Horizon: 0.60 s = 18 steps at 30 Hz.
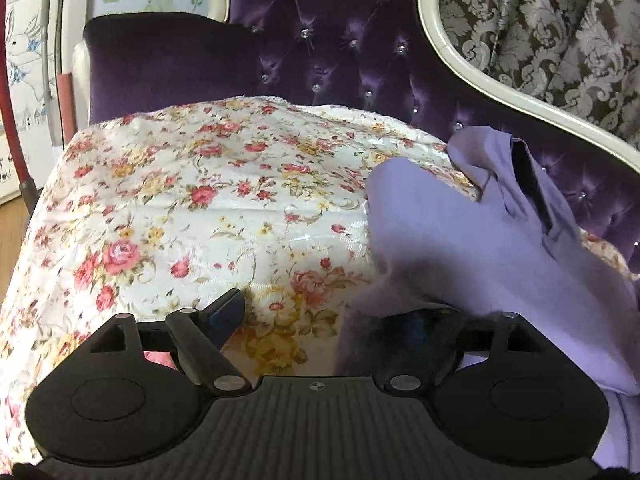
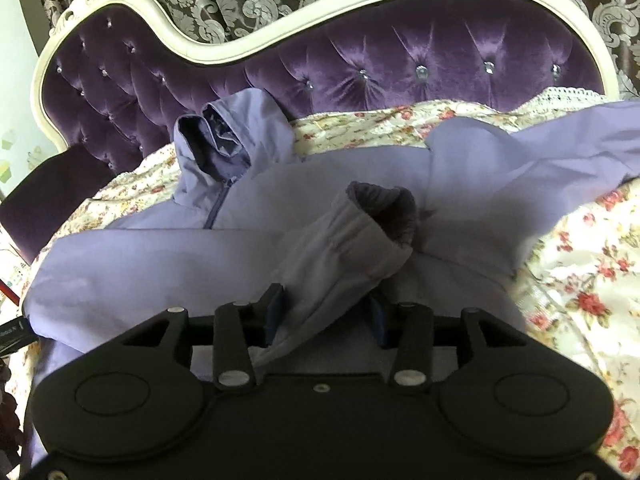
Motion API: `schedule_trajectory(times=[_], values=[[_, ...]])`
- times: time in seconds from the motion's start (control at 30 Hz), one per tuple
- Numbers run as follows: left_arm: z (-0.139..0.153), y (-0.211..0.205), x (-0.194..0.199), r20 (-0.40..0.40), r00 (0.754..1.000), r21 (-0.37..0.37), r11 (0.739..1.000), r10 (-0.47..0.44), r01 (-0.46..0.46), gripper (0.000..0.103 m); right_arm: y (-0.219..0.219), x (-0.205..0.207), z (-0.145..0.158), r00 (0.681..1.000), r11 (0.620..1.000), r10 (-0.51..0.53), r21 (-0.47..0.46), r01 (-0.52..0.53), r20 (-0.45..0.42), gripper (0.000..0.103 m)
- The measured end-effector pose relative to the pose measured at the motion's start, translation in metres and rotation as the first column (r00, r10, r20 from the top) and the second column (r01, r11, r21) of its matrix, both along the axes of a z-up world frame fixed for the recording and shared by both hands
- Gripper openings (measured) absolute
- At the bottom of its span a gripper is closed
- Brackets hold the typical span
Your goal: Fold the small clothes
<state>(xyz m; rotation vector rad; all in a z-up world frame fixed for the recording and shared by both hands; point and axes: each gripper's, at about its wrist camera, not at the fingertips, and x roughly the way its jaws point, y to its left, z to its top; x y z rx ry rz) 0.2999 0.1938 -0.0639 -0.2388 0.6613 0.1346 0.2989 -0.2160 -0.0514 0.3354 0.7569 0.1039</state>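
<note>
A lilac hooded jacket [image 2: 248,216] lies spread on a floral bedspread [image 2: 580,264], hood [image 2: 228,136] toward the headboard, zipper up. My right gripper [image 2: 326,316] holds one sleeve [image 2: 352,236] between its fingers, the cuff [image 2: 384,212] sticking up over the jacket's chest. The other sleeve [image 2: 560,148] stretches off to the right. In the left wrist view the jacket [image 1: 472,232] lies at the right. My left gripper [image 1: 320,312] is open; its left finger [image 1: 226,312] is over the bedspread [image 1: 200,200], its right finger is covered by jacket fabric.
A purple tufted headboard [image 2: 360,68] with a cream frame [image 2: 224,48] stands behind the bed. A patterned curtain [image 1: 540,20] hangs behind it. The bed's left edge drops to a wood floor [image 1: 12,224], next to a red pole [image 1: 12,100].
</note>
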Motion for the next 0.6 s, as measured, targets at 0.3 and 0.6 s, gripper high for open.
schedule_trajectory(times=[0.3,0.6], values=[[0.008,0.028,-0.027,-0.030,0.996,0.050,0.996,0.081,-0.080,0.079,-0.027,-0.013,0.006,0.999,0.999,-0.035,-0.030,0.035,-0.017,0.057],[0.062,-0.013,-0.017,0.114,0.989,0.030,0.996,-0.090,0.087,0.080,-0.042,-0.005,0.011,0.998,0.997,-0.036,0.063,0.033,0.047,0.060]])
